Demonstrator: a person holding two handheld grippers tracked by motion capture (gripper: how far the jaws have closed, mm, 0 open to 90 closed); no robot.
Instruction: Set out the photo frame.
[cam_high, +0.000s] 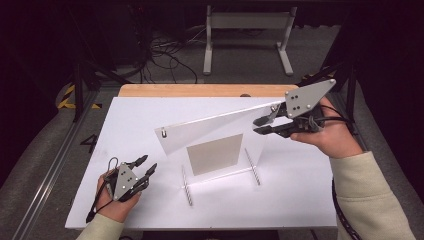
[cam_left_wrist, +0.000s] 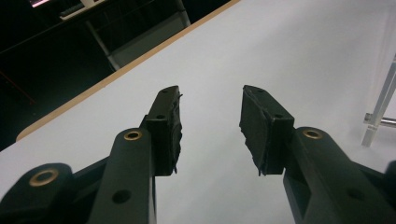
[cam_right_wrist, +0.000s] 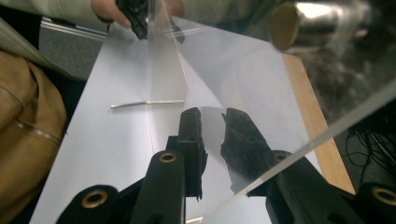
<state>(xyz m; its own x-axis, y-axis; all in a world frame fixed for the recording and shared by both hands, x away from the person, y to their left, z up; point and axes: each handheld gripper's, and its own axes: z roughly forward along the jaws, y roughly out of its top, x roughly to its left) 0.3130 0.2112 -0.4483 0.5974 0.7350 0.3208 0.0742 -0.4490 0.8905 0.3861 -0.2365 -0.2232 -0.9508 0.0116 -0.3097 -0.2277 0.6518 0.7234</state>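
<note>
Item inspected: a clear acrylic panel (cam_high: 210, 132), flat and rectangular, standing near the middle of the counter (cam_high: 125, 120) and tilted, its right upper corner lifted. A pale card insert (cam_high: 216, 153) sits behind or within its lower half. A metal standoff (cam_high: 163, 133) is fitted at the upper left corner; a second, larger in the right gripper view (cam_right_wrist: 299, 21), is at the raised corner. Two slim metal feet (cam_high: 187, 186) lie on the counter below the panel, joined by a clear crossbar.

Handling, as judged: the sheet looks rigid and light, with smooth faces likely to slip and to mark or scratch. Corners and the drilled holes appear the weak points; a hard pinch there could chip it. Hold is best taken on an edge a little inside a corner, clear of the standoffs.

Right gripper (cam_high: 262, 126): at the panel's raised right edge, its fingers (cam_right_wrist: 192, 135) one on each side of the sheet and closed on it, the right gripper view showing one finger through the acrylic.

Left gripper (cam_high: 145, 165): near left of the counter, well apart from the panel, fingers (cam_left_wrist: 166, 126) spread with nothing between them.
</note>
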